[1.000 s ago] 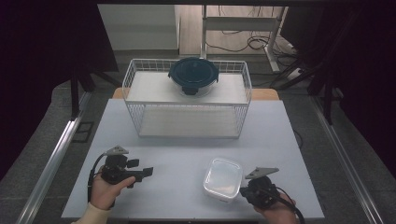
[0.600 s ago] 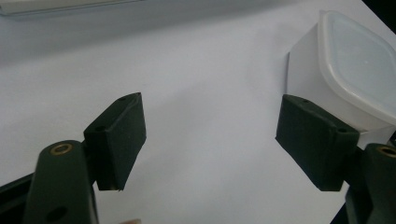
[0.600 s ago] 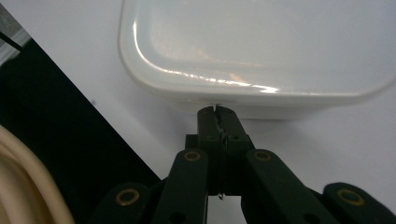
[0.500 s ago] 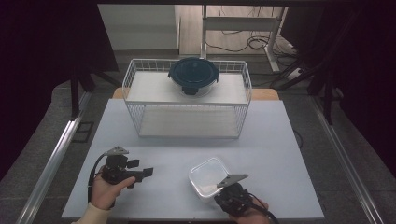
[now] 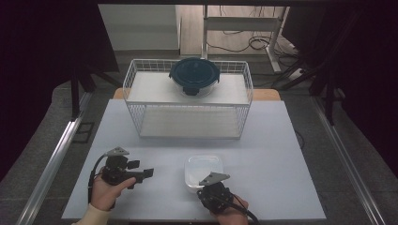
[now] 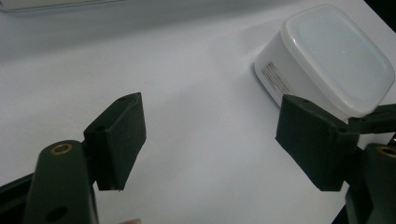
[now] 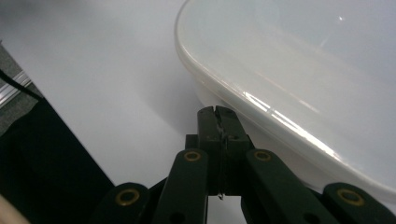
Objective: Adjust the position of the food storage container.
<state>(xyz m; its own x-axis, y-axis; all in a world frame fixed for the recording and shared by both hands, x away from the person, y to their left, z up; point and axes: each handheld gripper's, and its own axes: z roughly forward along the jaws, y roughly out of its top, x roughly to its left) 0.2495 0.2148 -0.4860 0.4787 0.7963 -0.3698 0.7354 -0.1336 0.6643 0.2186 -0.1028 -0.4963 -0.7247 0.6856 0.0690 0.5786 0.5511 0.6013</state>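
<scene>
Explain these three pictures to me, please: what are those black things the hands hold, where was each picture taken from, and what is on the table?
A person sits at a white table and holds a hand tool in each hand, each with two black jaws. One picture comes from a camera above the table. The other two come from small cameras riding on the tools, looking along their jaws.

The left gripper has its jaws apart with nothing between them. The right gripper has its jaws pressed together, empty, with their tips at the side of a pale plastic box with a lid, just under its rim. It holds nothing.

Farther back stands a white wire basket, and on it a round container with a dark lid.
</scene>
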